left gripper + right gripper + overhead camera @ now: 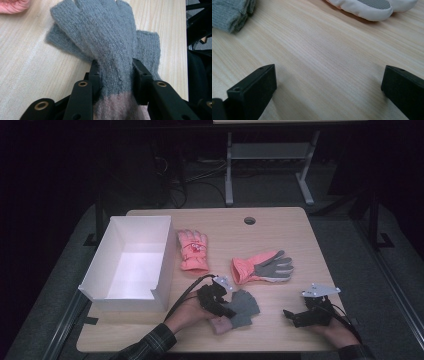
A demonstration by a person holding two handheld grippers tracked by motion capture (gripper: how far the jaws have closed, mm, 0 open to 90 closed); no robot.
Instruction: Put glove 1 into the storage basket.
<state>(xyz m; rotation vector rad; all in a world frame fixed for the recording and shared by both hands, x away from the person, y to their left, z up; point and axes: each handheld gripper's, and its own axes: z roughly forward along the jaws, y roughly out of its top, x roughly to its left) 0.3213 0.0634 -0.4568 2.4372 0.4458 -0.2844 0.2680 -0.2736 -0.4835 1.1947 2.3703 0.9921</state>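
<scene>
A grey knit glove [246, 304] with a pale pink cuff lies flat near the table's front edge, fingers pointing away from me. My left gripper [227, 312] is shut on it just above the cuff. In the left gripper view both black jaws press into the sides of the grey glove [107, 37], bunching the knit between them. To the right, my right gripper [290, 315] rests low over bare wood. Its jaws stand wide apart in the right gripper view [329, 75] with nothing between them. The grey glove's edge [229, 12] shows at the upper left there.
An open white box [165, 265] stands at the left of the wooden table [280, 230]. A pink glove [193, 250] lies beside the box. An orange glove with a grey palm [262, 266] lies mid-table, its pale fingertips [372, 7] ahead of my right gripper.
</scene>
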